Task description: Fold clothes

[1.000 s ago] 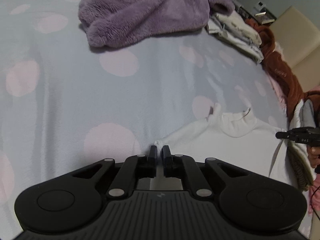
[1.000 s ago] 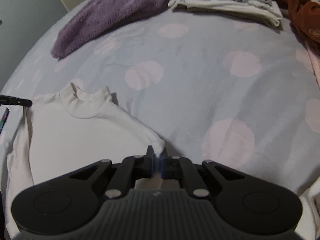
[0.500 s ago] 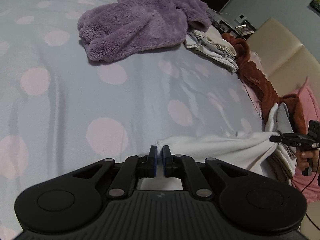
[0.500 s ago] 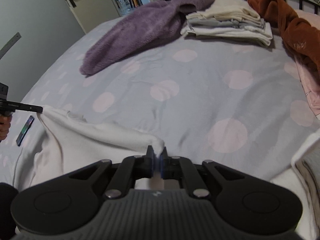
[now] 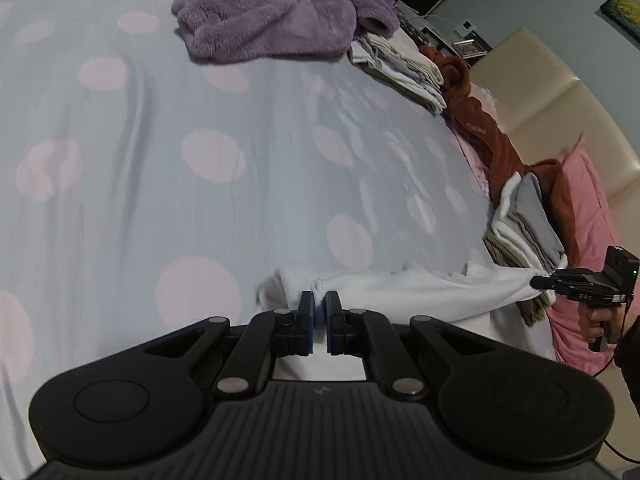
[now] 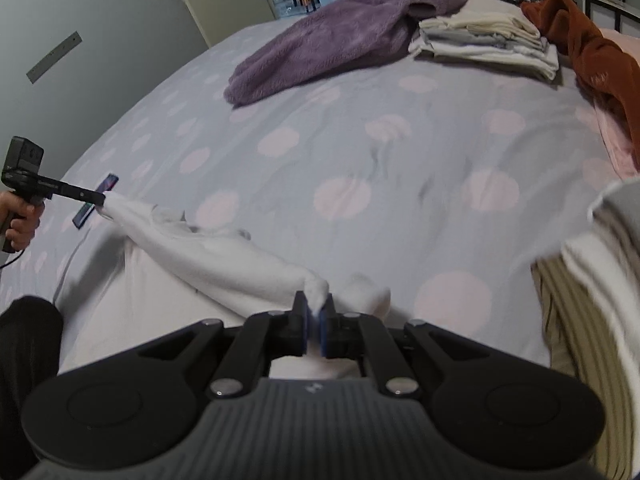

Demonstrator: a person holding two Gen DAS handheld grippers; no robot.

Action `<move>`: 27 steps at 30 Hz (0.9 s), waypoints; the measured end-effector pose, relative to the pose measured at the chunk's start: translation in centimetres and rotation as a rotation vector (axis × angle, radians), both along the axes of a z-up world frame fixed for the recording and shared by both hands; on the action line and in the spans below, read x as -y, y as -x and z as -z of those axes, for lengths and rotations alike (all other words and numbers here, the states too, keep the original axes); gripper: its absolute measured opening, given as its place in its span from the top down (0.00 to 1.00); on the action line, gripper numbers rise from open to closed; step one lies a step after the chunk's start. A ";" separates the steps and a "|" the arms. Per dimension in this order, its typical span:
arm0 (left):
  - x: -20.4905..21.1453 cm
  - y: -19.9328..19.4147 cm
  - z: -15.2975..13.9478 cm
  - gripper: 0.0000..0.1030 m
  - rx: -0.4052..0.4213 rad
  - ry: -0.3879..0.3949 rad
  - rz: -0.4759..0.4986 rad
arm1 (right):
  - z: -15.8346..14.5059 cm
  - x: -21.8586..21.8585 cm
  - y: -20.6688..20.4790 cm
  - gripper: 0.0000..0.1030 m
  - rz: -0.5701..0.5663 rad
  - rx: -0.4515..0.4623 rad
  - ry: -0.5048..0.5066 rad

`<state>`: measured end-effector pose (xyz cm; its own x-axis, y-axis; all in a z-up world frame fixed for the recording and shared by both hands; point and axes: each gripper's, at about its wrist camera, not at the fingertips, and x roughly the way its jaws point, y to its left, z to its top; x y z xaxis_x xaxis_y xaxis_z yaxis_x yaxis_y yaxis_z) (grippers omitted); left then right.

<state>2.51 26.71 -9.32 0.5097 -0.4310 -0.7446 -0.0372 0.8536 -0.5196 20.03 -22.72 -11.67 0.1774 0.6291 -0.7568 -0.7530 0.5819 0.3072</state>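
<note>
Left gripper (image 5: 319,304) and right gripper (image 6: 316,306) each pinch a corner of the white long-sleeved knit top (image 6: 224,254), stretched taut between them, just above the dotted grey bedspread (image 5: 240,184). Risk: thin bunched pinches could slip under tension; the sagging body may crease.

White top (image 5: 420,286): soft matt knit cloth, a bit fleecy. Bed cover (image 5: 200,160): smooth matt cotton-like cloth, grey-blue with pale pink dots, lightly creased. Purple robe (image 5: 272,24): thick fuzzy plush. Rust garment (image 6: 592,56): fleecy cloth. Folded stack (image 6: 488,40): flat smooth cloth. Left tongs (image 5: 319,312) and right tongs (image 6: 314,318): matt black plastic, ribbed housing, blue rubbery pads, dull metal rivets. Headboard (image 5: 560,92): smooth cream leather-look, slight sheen.
</note>
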 end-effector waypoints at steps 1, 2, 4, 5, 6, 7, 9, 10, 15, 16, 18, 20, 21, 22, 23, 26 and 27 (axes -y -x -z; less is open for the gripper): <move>0.1 0.5 0.1 0.97 -0.004 0.002 0.000 | 0.2 0.4 0.6 0.94 0.002 -0.003 0.004; 0.3 0.9 0.3 0.97 -0.009 0.003 0.002 | 0.4 0.7 1.0 0.94 0.006 -0.009 0.005; 0.6 1.8 0.4 0.97 -0.015 0.004 0.011 | 0.6 1.0 1.8 0.94 -0.002 -0.018 0.009; 0.8 2.3 0.3 0.97 -0.014 0.003 0.018 | 0.7 1.1 2.3 0.94 -0.010 -0.023 0.014; 0.9 2.8 0.2 0.97 -0.013 0.001 0.025 | 0.8 1.2 2.7 0.94 -0.016 -0.026 0.016; 0.9 3.2 0.1 0.97 -0.013 0.000 0.030 | 0.8 1.4 3.2 0.94 -0.020 -0.029 0.016; 1.1 4.0 0.2 0.96 -0.023 0.002 0.032 | 0.9 1.8 4.0 0.94 -0.029 -0.034 0.015; 1.2 4.5 0.5 0.96 -0.034 -0.001 0.034 | 0.9 2.0 4.4 0.94 -0.032 -0.036 0.015; 2.6 5.4 2.5 0.96 -0.104 -0.036 0.077 | 2.3 2.2 6.1 0.94 -0.042 -0.050 0.052; 3.1 5.4 3.2 0.96 -0.126 -0.055 0.087 | 3.1 1.8 6.4 0.94 -0.055 -0.057 0.076; 3.8 5.5 4.4 0.96 -0.165 -0.087 0.097 | 4.9 0.9 7.0 0.94 -0.078 -0.075 0.136; 4.2 5.5 5.3 0.96 -0.191 -0.107 0.098 | 6.8 0.1 7.6 0.94 -0.102 -0.090 0.203; 4.4 5.6 5.2 0.96 -0.190 -0.116 0.102 | 7.4 -0.2 7.9 0.94 -0.114 -0.089 0.225; 4.5 5.7 5.0 0.96 -0.187 -0.126 0.107 | 7.7 -0.3 8.1 0.94 -0.117 -0.091 0.231; 4.6 5.8 4.9 0.96 -0.183 -0.136 0.112 | 7.9 -0.3 8.2 0.94 -0.116 -0.093 0.234; 4.3 6.4 3.7 0.96 -0.144 -0.131 0.112 | 6.8 0.3 8.3 0.94 -0.096 -0.096 0.192; 3.9 6.8 3.0 0.96 -0.120 -0.113 0.100 | 6.3 0.5 8.4 0.94 -0.098 -0.094 0.177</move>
